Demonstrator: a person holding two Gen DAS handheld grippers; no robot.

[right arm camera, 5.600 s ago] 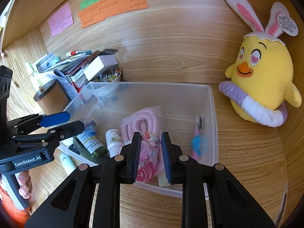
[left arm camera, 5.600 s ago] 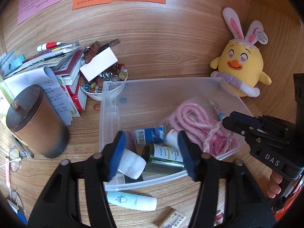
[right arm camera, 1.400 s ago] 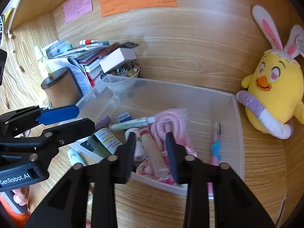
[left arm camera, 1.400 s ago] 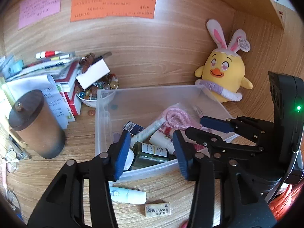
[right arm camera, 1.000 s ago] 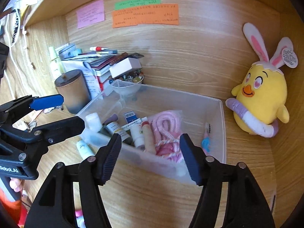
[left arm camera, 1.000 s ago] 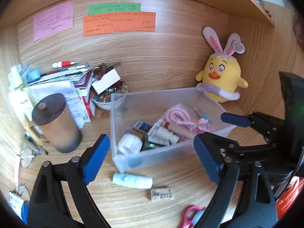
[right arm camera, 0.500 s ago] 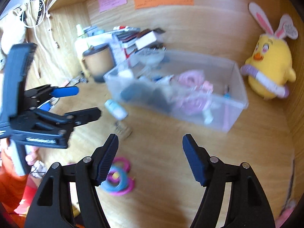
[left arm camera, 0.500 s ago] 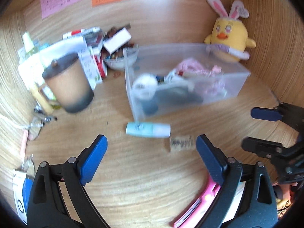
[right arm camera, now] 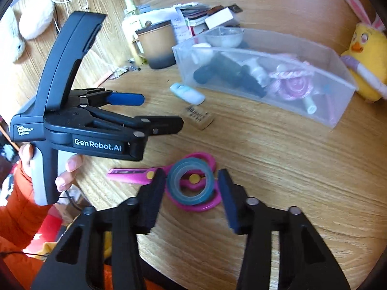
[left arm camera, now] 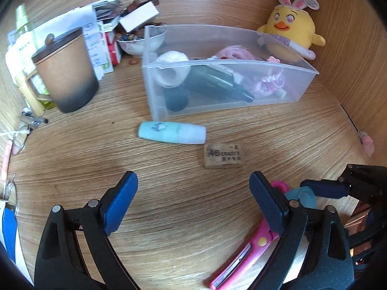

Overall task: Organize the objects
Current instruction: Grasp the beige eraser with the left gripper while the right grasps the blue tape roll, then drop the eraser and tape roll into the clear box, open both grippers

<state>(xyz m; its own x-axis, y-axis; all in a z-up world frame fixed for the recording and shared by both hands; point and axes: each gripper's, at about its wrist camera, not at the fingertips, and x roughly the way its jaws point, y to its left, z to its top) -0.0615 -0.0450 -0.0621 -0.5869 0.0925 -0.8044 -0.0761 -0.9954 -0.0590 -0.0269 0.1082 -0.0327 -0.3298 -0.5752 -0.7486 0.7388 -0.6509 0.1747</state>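
A blue tape roll [right arm camera: 191, 181] lies on the handles of pink scissors [right arm camera: 135, 172] at the desk's front. My right gripper [right arm camera: 192, 193] hovers over the roll, its jaws closing on either side of it; a gap shows at both pads. My left gripper [left arm camera: 193, 200] stands wide open over bare wood, nothing between its fingers. Just beyond it lie a tan eraser [left arm camera: 223, 155] and a pale teal tube [left arm camera: 171, 135]. Behind them stands the clear bin [left arm camera: 278, 33] holding bottles and a pink rope. The scissors [left arm camera: 246, 258] also show under the left gripper's right finger.
A brown lidded cup [left arm camera: 65, 72], a bowl of beads [left arm camera: 133, 43] and a pile of books and papers [left arm camera: 101, 31] crowd the back left. A yellow plush chick [left arm camera: 287, 29] sits behind the bin. The wooden side wall [left arm camera: 350, 60] closes the right.
Both grippers have drawn back from the bin and sunk towards the desk's front. The right jaws have narrowed around the tape roll. The left jaws stay wide.
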